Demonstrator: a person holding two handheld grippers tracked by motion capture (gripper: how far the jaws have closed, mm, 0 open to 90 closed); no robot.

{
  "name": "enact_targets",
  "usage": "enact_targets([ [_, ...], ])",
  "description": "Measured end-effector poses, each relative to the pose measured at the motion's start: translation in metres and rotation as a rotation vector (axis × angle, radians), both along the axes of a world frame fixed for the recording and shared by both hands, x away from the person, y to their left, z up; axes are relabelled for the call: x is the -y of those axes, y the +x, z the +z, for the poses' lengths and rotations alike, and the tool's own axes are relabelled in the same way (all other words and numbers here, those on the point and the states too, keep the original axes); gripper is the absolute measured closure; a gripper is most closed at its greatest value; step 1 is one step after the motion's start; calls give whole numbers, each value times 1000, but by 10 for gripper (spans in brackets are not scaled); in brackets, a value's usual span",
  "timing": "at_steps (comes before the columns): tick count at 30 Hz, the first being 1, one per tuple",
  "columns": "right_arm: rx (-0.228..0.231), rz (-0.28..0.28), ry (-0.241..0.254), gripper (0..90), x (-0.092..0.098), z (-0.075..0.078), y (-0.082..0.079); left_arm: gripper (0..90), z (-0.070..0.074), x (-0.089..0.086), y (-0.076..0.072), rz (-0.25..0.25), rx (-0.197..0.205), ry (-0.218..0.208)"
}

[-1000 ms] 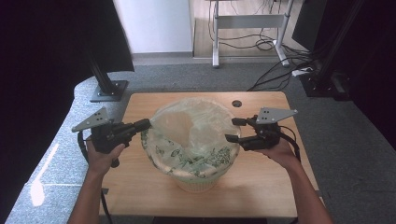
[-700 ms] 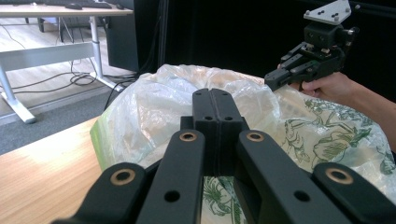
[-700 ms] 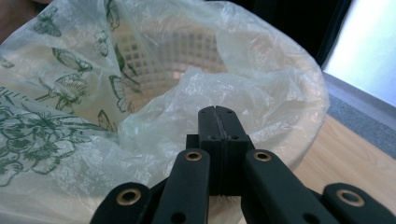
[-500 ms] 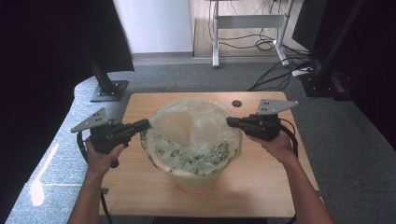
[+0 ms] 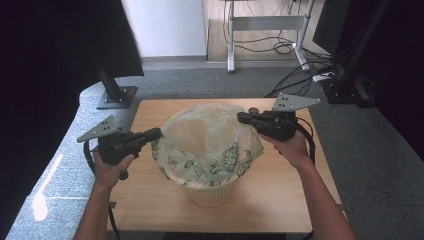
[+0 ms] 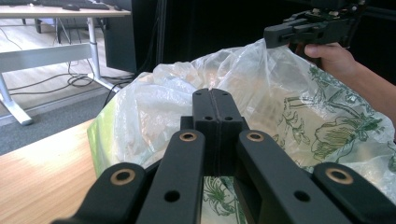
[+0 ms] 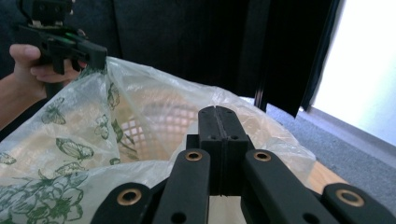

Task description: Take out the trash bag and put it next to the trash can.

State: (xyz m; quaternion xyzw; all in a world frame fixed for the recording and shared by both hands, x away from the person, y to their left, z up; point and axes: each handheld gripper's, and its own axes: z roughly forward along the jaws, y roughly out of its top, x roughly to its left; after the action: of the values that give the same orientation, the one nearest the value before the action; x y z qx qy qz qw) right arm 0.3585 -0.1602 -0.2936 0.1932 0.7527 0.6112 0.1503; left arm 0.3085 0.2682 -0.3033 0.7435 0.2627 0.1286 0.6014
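Note:
A thin plastic bag (image 5: 205, 137) with green flower print lines a pale woven basket (image 5: 212, 192) in the middle of the wooden table (image 5: 280, 200). My left gripper (image 5: 159, 132) is shut on the bag's left rim and holds it out sideways. My right gripper (image 5: 240, 118) is shut on the right rim and pulls the film up. In the left gripper view my closed left gripper (image 6: 212, 93) pinches the film, and the right gripper (image 6: 275, 35) holds the far peak of the bag (image 6: 261, 93). In the right gripper view the bag (image 7: 154, 116) is stretched open over the basket lattice (image 7: 163, 121).
A small dark round object (image 5: 253, 109) lies on the table behind the basket. A monitor stand's base (image 5: 117, 95) sits on the floor at the left. A metal desk frame (image 5: 265, 22) and cables (image 5: 300, 80) are beyond the table.
The right gripper, open beside the rim a second ago, has shut on the bag's right edge and risen, stretching the film upward. The left gripper has stayed put.

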Motion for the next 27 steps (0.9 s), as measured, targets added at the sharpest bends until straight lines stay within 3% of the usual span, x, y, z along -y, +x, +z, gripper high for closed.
enact_targets([
  [1, -9, 5, 1, 822, 0, 0, 1, 900, 0, 0, 0, -2, 0, -3],
  [2, -31, -1, 34, 563, 3, 0, 4, 900, 0, 0, 0, -2, 1, -5],
  [3, -31, -1, 34, 563, 3, 0, 4, 900, 0, 0, 0, -2, 1, -5],
  [5, -67, 4, 37, 370, 4, 0, 7, 900, 0, 0, 0, -4, 0, -8],
  [6, -103, 29, 22, 321, 2, 0, 9, 900, 0, 0, 0, -5, 0, -10],
  [7, -123, 52, -22, 285, -1, -1, 10, 900, -1, 0, 1, -6, -1, -11],
  [8, -123, 52, -22, 285, -1, -1, 10, 900, -1, 0, 1, -7, -2, -14],
  [9, -138, 66, -87, 308, -7, -2, 10, 900, -1, 1, 1, -8, -3, -14],
  [10, -138, 66, -87, 308, -7, -2, 10, 900, -2, 1, 1, -8, -4, -14],
  [12, -140, 62, -149, 470, -11, -4, 10, 900, -2, 1, 0, -8, -2, -15],
  [16, -141, 2, -327, 796, -18, -12, 12, 900, 0, 0, 0, -6, 0, -7],
  [17, -140, -10, -335, 867, -19, -13, 12, 900, 1, 0, 0, -4, 2, -4],
  [20, -102, -51, -309, 895, -22, -8, 10, 900, 3, 0, 0, -3, 5, 0],
  [24, -17, -65, -196, 896, -30, 4, 4, 900, 3, 3, -1, 0, 10, 10],
  [27, 28, -55, -139, 896, -37, 8, -2, 900, 2, 2, 0, 4, 8, 9],
])
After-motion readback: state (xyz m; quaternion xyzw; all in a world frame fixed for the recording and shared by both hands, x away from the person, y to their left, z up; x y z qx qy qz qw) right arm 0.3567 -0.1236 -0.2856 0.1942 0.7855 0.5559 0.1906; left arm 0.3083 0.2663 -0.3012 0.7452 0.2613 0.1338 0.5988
